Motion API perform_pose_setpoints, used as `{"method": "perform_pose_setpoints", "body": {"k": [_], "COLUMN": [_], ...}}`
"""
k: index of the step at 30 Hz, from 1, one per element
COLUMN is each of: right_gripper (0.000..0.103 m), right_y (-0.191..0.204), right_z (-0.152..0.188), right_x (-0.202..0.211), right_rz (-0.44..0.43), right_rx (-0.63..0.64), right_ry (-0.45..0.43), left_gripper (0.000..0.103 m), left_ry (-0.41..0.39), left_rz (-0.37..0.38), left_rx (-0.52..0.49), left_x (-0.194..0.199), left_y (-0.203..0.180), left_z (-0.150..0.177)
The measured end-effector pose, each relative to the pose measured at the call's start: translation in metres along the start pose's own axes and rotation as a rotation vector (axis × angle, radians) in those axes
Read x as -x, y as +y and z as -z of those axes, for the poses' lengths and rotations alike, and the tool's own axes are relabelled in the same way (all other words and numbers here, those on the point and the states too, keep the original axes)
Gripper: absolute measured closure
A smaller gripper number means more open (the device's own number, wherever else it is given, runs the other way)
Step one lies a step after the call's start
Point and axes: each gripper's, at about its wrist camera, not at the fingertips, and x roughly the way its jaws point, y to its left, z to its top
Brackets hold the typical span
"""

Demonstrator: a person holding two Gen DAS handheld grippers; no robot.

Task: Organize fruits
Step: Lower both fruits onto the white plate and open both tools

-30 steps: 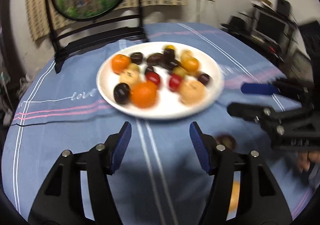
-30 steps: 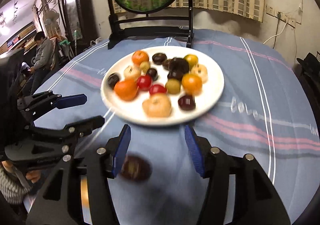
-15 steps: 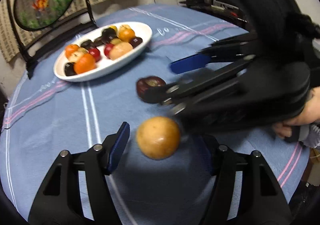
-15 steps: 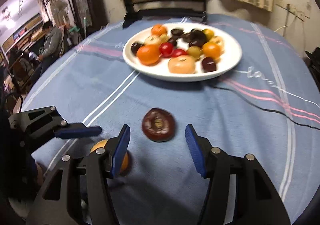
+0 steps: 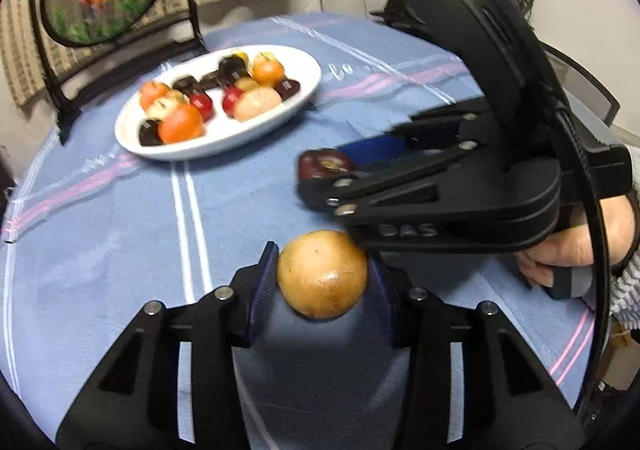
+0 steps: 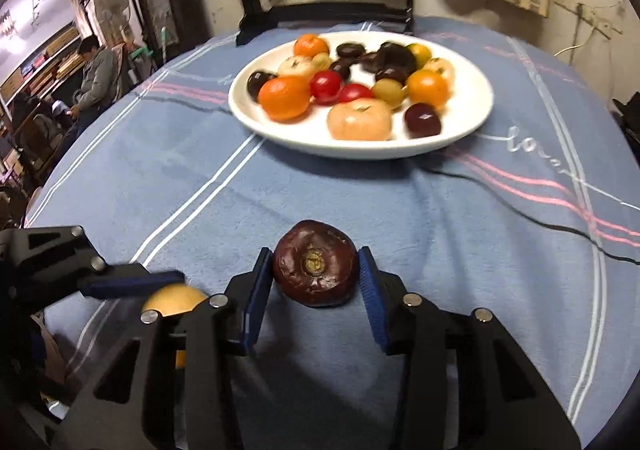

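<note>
Left wrist view showed the left claw with its blue pads against both sides of a round yellow-tan fruit, its jaws having just been closing onto it; the fruit sat low over the blue striped cloth of the desk. Right wrist view showed the right claw, likewise just closing, clamped on a dark maroon, flattened round fruit on the same cloth; the yellow-tan fruit lay just beside it to the left, partly hidden behind the left claw's fingers. A white oval plate of mixed orange, red, dark and pale fruits stood well apart, further back on the desk; a bare hand gripped the right claw's handle at the frame edge.
</note>
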Motion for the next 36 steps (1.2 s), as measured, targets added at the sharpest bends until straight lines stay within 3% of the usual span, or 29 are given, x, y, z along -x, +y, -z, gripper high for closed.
{"method": "perform_pose_setpoints", "body": {"k": [3,9,14,21,22,23,24,26,27,30,34,36], "right_gripper": [0.059,0.059,0.059,0.059,0.057,0.043,0.038,0.032,0.032,0.030,0.006,0.005], "right_y": [-0.006,-0.027,-0.036,-0.044,-0.045,-0.045,-0.047,-0.050,-0.051,-0.053,-0.055,-0.052], "right_z": [-0.005,-0.055,-0.096,-0.111,-0.110,-0.110,-0.109,-0.108,-0.108,-0.104,-0.092,-0.086], "right_x": [0.014,0.034,0.014,-0.032,-0.035,-0.036,-0.037,-0.032,-0.028,-0.017,-0.002,0.005], "right_rz": [0.012,0.048,0.059,0.099,0.108,0.122,0.165,0.163,0.148,0.158,0.169,0.182], "right_rx": [-0.016,-0.048,-0.069,-0.079,-0.081,-0.082,-0.086,-0.095,-0.103,-0.132,-0.190,-0.198], "right_ry": [-0.043,-0.136,-0.167,-0.135,-0.140,-0.144,-0.143,-0.152,-0.163,-0.176,-0.181,-0.198], "left_gripper": [0.059,0.059,0.059,0.059,0.058,0.058,0.057,0.056,0.051,0.020,0.007,0.004], "left_ry": [-0.045,-0.136,-0.155,-0.110,-0.103,-0.096,-0.103,-0.106,-0.112,-0.132,-0.156,-0.154], "left_rz": [-0.093,-0.277,-0.336,-0.361,-0.360,-0.356,-0.369,-0.362,-0.362,-0.406,-0.407,-0.394], "left_rx": [0.006,0.072,0.156,0.253,0.258,0.262,0.263,0.264,0.269,0.277,0.298,0.305], "left_x": [0.006,0.001,-0.027,-0.070,-0.074,-0.078,-0.080,-0.079,-0.077,-0.068,-0.052,-0.046], "left_y": [0.011,0.055,0.088,0.115,0.117,0.119,0.119,0.120,0.119,0.120,0.118,0.116], "left_z": [-0.012,-0.068,-0.105,-0.113,-0.113,-0.113,-0.113,-0.114,-0.114,-0.114,-0.110,-0.107]}}
